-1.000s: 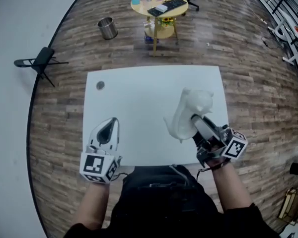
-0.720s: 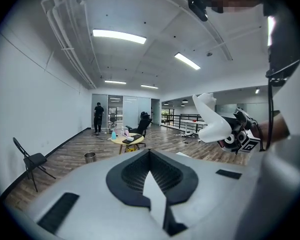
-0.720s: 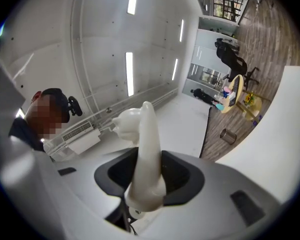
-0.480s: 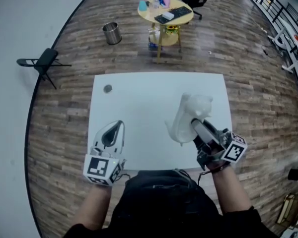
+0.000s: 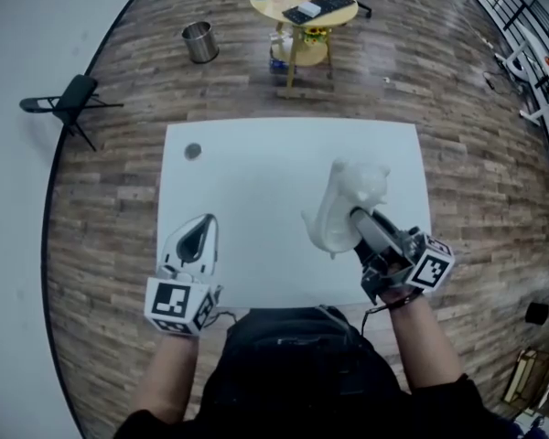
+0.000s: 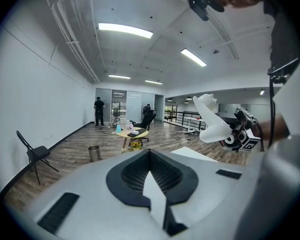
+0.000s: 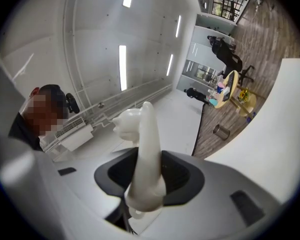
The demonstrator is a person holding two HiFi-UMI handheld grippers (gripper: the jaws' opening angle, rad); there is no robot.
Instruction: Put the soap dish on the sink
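Soap dish [image 7: 141, 134] in right gripper [image 7: 146, 176] — pinch plain only close-up

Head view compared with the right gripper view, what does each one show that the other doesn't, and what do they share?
Only the head view shows the left gripper, the small grey disc near the table's far left corner, and the folding chair. Only the right gripper view shows the ceiling light strips. Both show the white soap dish clamped in the right gripper, the white table, the metal bin and the round yellow table.
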